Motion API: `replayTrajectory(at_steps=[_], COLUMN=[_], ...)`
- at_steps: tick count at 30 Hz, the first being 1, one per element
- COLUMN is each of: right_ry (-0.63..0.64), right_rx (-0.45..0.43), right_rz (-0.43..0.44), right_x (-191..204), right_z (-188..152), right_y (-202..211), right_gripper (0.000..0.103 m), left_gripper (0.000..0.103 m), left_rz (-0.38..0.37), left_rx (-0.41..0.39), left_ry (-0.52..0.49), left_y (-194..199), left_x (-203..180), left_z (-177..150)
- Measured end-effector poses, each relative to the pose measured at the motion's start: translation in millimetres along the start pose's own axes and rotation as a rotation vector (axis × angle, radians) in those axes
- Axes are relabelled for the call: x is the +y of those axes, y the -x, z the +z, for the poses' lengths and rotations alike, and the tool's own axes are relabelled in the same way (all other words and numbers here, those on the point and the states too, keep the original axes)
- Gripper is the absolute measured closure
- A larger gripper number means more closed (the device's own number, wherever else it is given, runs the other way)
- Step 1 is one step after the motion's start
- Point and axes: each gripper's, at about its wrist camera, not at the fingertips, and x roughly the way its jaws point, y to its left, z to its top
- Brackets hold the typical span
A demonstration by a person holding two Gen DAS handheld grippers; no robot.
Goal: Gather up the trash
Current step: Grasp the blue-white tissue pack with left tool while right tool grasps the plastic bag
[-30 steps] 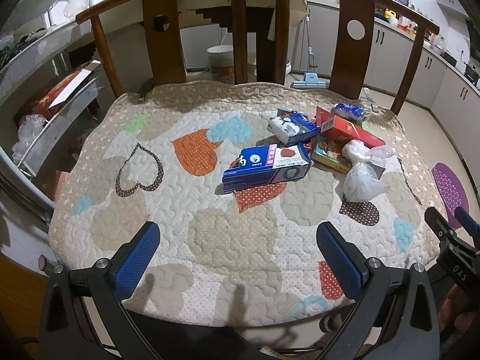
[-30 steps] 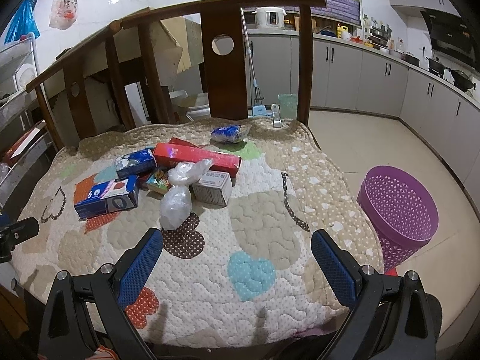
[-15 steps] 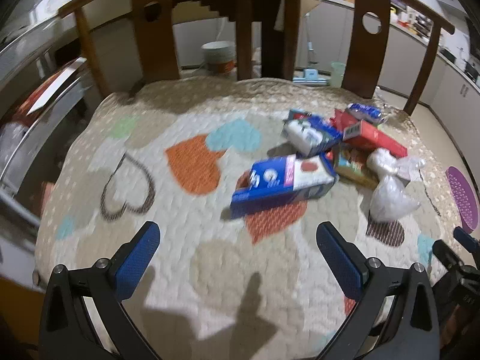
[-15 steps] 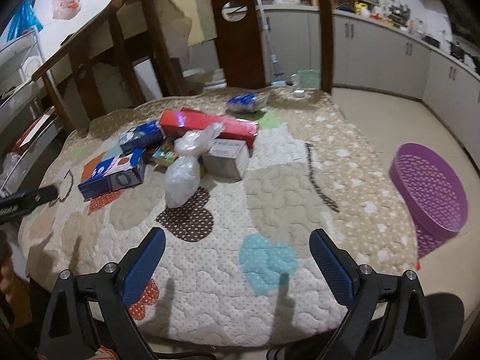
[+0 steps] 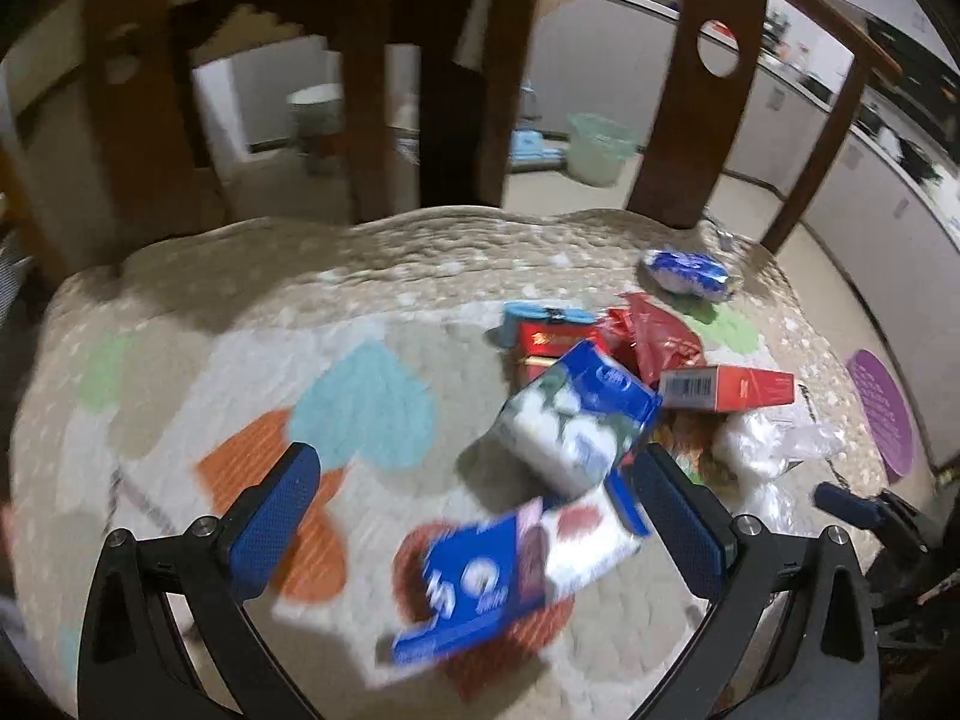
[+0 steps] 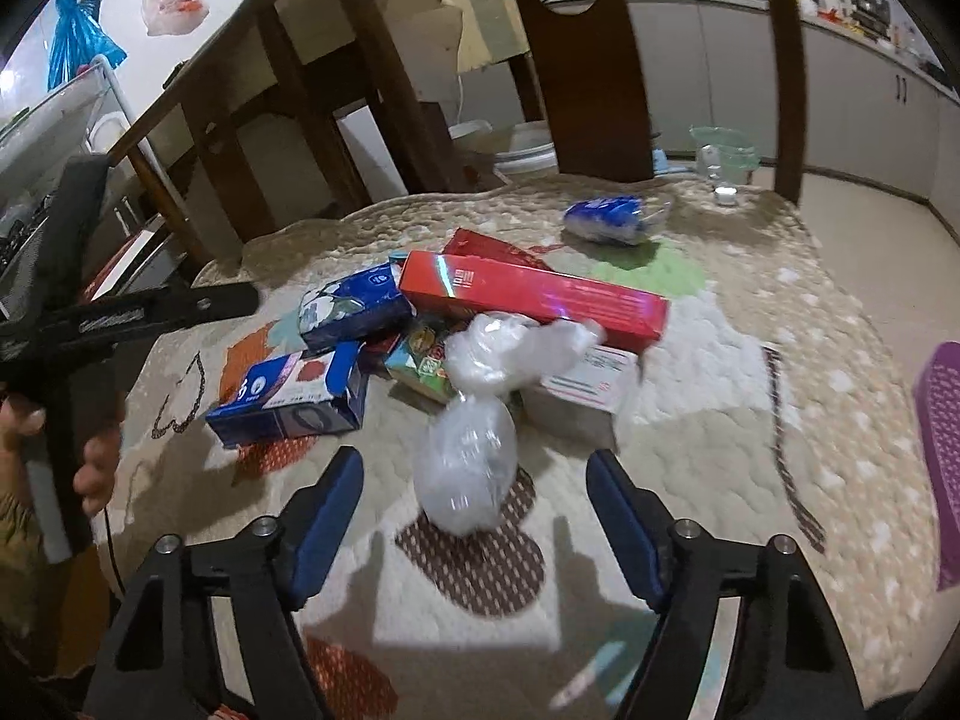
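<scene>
The right gripper (image 6: 474, 510) has just been closing, its ribbed blue pads still clear either side of a knotted, crinkly clear bag (image 6: 468, 462) on the quilted, heart-patterned pad (image 6: 750, 396). The left gripper (image 5: 480, 516) gapes wide, empty, above a glossy blue carton (image 5: 510, 576). Beyond lies a long red box (image 6: 534, 297).

The left gripper (image 5: 477, 513) fills the lower frame of its own view, angled downward, blue fingers (image 5: 276, 516) spread wide with nothing pressed between. The right gripper (image 6: 474, 525) sits likewise, fingers apart, jaws just closing partway. A hand (image 6: 90, 468) shows at left edge, clasping the left gripper's handle.
</scene>
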Motion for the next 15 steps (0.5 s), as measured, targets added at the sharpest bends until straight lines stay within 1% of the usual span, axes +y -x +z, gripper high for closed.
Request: replayTrajectory(at_steps=[2,5,7,9,10,11,12,13,14,15], right_ry=[0.000,0.005,0.011,0.012,0.014,0.017,0.021,0.023,0.023,0.017], right_rx=[0.015,0.041,0.060,0.071,0.075,0.077,0.087,0.093,0.099,0.099], right_rz=[0.015,0.030,0.039,0.050,0.054,0.058,0.065,0.070,0.080,0.095], right_x=[0,1,1,1,0,0,1,1,0,-1], right_z=[4,8,10,11,12,12,13,13,14,14], right_y=[-10,-24,-33,-40,-41,-42,-45,-47,-48,-47], right_gripper=[0.026,0.029,0.035,0.038,0.043,0.048,0.060,0.070,0.072,0.077], left_gripper=[0.000,0.000,0.000,0.000,0.001,0.008,0.016,0.036,0.036,0.037], left_rz=[-0.028,-0.065,-0.071,-0.076,-0.076,-0.082,-0.091,-0.107,-0.104,-0.082], left_rx=[0.038,0.062,0.074,0.093,0.101,0.110,0.121,0.144,0.155,0.146], left_ry=[-0.019,-0.052,-0.087,-0.123,-0.131,-0.138,-0.139,-0.136,-0.133,-0.131], left_y=[-18,-34,-42,-52,-54,-57,-58,-60,-60,-58], left_x=[-1,-8,-14,-23,-25,-28,-32,-36,-38,-41], left_z=[8,14,16,19,19,19,20,20,19,19])
